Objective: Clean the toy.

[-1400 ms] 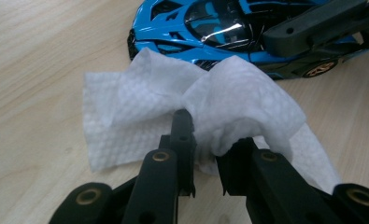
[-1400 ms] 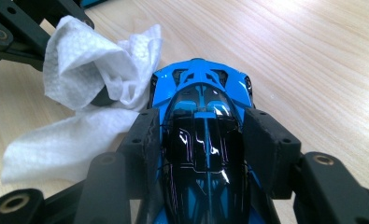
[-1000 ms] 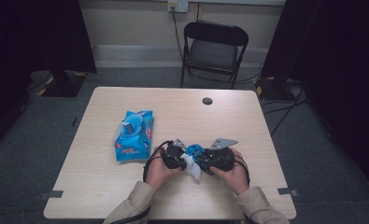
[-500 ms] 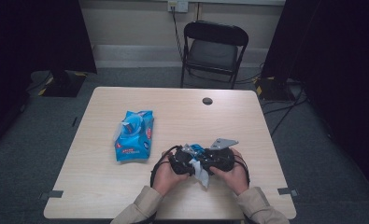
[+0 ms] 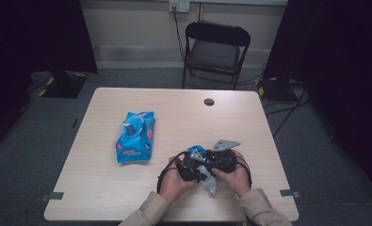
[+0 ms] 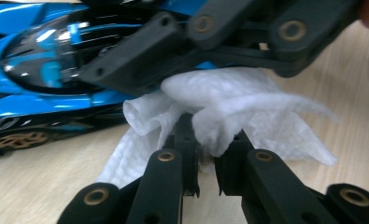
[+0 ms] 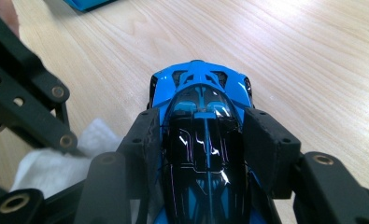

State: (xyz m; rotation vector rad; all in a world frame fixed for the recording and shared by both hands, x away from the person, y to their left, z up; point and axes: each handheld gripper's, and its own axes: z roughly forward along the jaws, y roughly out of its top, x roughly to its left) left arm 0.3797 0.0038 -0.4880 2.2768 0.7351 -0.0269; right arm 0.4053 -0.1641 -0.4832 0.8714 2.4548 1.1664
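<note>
A blue and black toy car (image 7: 201, 84) sits between the jaws of my right gripper (image 7: 203, 135), which is shut on its sides just above the table. My left gripper (image 6: 208, 144) is shut on a crumpled white wipe (image 6: 229, 100) and holds it against the car (image 6: 42, 70) beside the right gripper's jaw. In the high view both hands meet near the table's front edge, with the car (image 5: 195, 151) between the grippers and the wipe (image 5: 208, 176) hanging below them. The right gripper view catches the wipe (image 7: 51, 163) at lower left.
A blue pack of wipes (image 5: 135, 136) lies left of the hands on the pale wooden table (image 5: 103, 188). A dark cable hole (image 5: 209, 101) is near the far edge. A black folding chair (image 5: 215, 49) stands behind the table.
My left hand has slid to the right with the wipe, closer against the car and the right gripper. The right hand and the car have stayed put.
</note>
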